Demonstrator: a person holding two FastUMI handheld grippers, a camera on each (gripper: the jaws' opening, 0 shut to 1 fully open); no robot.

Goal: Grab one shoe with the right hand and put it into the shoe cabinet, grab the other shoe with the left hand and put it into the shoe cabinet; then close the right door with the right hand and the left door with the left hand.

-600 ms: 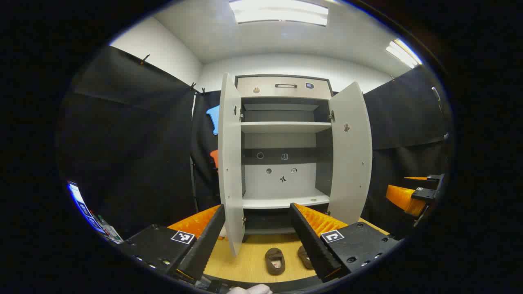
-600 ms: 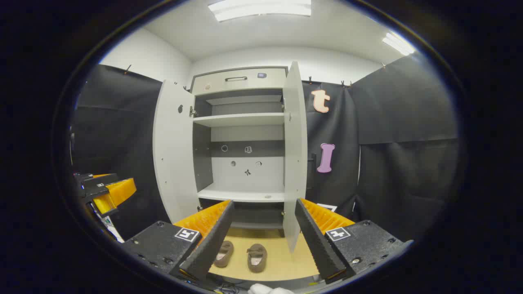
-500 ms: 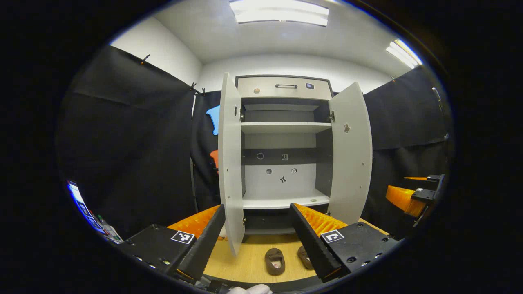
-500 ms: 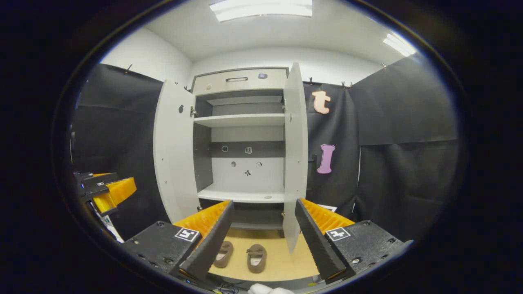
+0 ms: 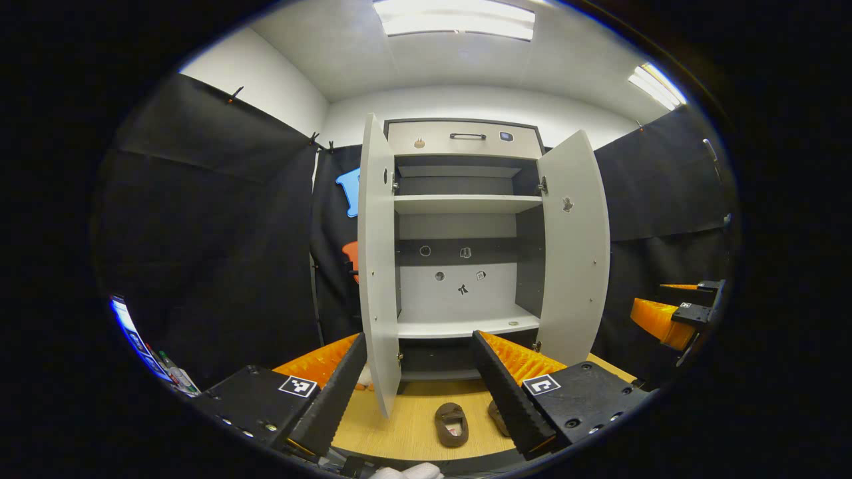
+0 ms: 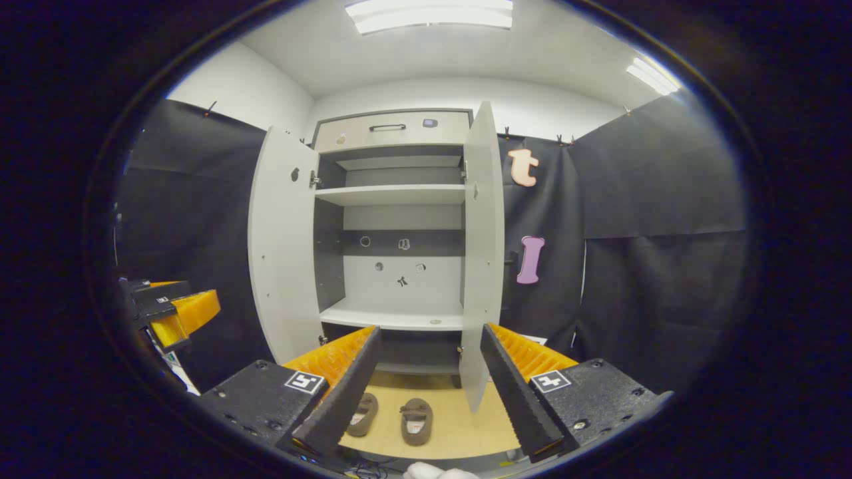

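Ceiling lights [image 5: 459,18] are glowing over white walls [image 6: 566,110]; black cloth [image 6: 659,219] is hanging below them, around a wooden floor [image 6: 459,426].

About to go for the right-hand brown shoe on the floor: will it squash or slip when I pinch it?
The right shoe looks like a soft, low slipper with an open collar, so it will probably give under the right gripper rather than stay rigid. Its fuzzy-looking surface should resist slipping. It sits flat on the wooden floor, so rolling seems unlikely.

Recording booth, black cloth walls [image 6: 659,199], ceiling light panels [image 6: 429,13]
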